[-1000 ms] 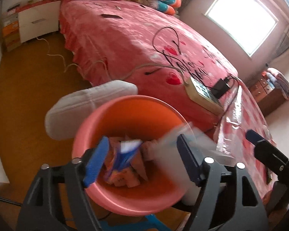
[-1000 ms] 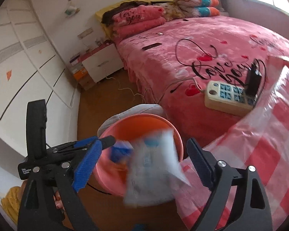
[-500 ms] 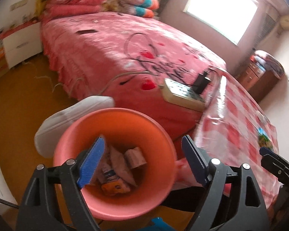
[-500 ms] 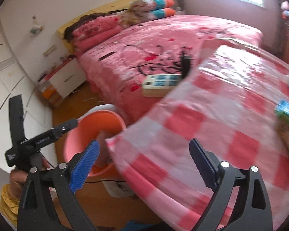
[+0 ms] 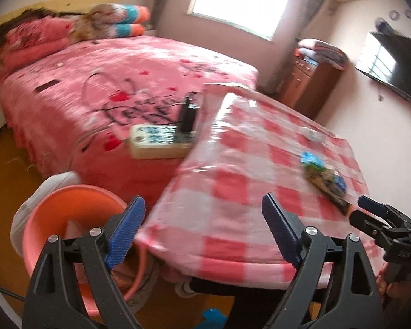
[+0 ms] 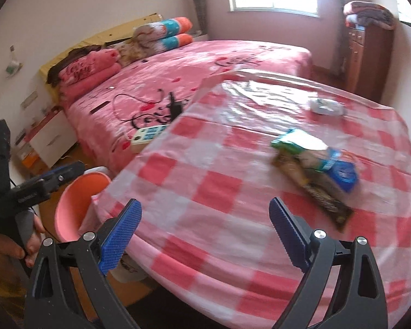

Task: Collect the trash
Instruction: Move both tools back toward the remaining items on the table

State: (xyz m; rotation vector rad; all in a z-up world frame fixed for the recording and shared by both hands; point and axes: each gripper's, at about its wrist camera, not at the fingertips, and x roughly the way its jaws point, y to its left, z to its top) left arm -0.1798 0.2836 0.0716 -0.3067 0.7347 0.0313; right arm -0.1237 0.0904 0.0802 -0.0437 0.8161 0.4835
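An orange-pink bin (image 5: 54, 219) stands on the floor at the table's left edge, with wrappers inside; it also shows in the right wrist view (image 6: 76, 203). Snack wrappers (image 6: 315, 170) lie in a pile on the red-checked tablecloth (image 6: 205, 186), also seen in the left wrist view (image 5: 326, 181). A crumpled clear wrapper (image 6: 326, 107) lies farther back. My left gripper (image 5: 202, 233) is open and empty, between bin and table edge. My right gripper (image 6: 205, 235) is open and empty above the table's near edge, left of the wrappers.
A pink bed (image 5: 123, 82) lies behind the table, with a power strip (image 5: 159, 142) and a black charger at its near edge. A white stool (image 5: 49, 183) stands behind the bin. A wooden cabinet (image 6: 367, 49) stands at the back right. A TV (image 5: 389, 65) hangs on the right wall.
A clear wrapper dropped from my right gripper into the bin. Both grippers then swung right, away from the bin and toward the table; the wrappers on the cloth came into view.
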